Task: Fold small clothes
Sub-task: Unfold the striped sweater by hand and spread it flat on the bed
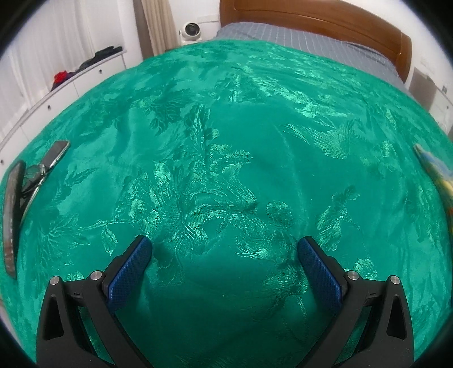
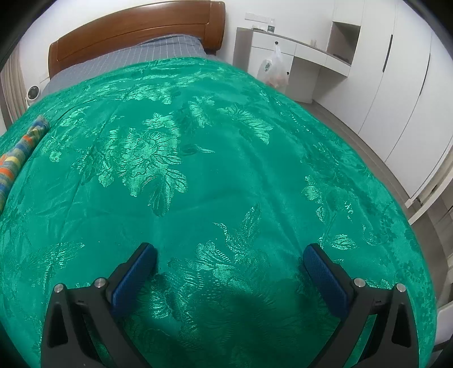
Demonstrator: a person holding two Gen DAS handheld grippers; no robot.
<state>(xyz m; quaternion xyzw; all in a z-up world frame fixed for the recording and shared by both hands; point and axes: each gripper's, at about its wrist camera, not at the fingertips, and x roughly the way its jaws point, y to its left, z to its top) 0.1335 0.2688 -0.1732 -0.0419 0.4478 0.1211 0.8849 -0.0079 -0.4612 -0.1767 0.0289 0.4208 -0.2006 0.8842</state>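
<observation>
Green brocade bedspread (image 1: 226, 158) covers the bed almost to the wooden headboard (image 2: 136, 25) and gives you a wide, flat place for folding. You hold the left gripper (image 1: 225, 249) and the right gripper (image 2: 230, 256) low over the near part of it, both with jaws spread wide and nothing between them. The only garment I can see is the multicoloured cloth (image 2: 19, 153), lying between your two grippers: at the left edge of the right view and at the right edge of the left view (image 1: 437, 172). Probably you must reach for it first. A phone (image 1: 56, 154) and other dark things lie far left, out of the way.
</observation>
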